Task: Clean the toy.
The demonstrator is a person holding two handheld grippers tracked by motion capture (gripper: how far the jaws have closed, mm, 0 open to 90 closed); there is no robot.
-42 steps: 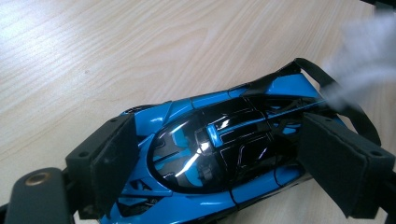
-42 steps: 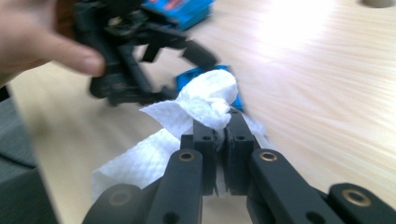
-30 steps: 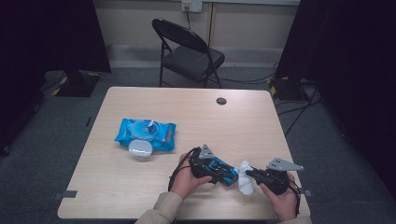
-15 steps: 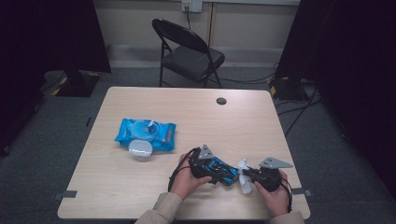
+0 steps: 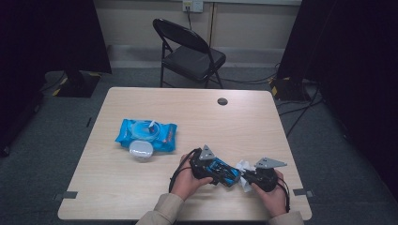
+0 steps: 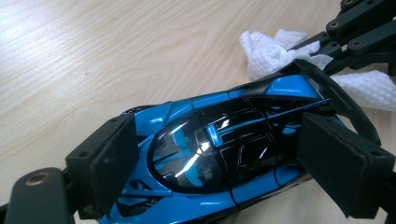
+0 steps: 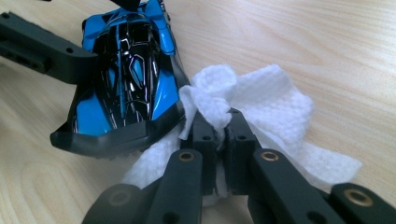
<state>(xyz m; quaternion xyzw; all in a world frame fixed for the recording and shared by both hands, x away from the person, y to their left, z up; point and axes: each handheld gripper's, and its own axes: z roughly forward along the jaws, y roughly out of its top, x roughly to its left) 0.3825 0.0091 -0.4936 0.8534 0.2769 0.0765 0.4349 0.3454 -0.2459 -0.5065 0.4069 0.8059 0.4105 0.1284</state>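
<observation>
Toy car (image 6: 215, 154): glossy blue w/ black panels. Wipe (image 7: 261, 107): white, dimpled weave. 2 grippers: black, left gripper (image 5: 220, 172) & right gripper (image 5: 248, 178). Table (image 5: 187, 112): pale wood grain. Wipes pack (image 5: 164, 136): blue, white lid. Chair (image 5: 190, 54): black.

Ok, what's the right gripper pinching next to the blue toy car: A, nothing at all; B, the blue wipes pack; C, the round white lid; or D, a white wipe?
D: in the right gripper view, the right gripper has its jaws shut on a crumpled white wipe that lies against the edge of the blue toy car, which the left gripper clamps by its sides.
</observation>
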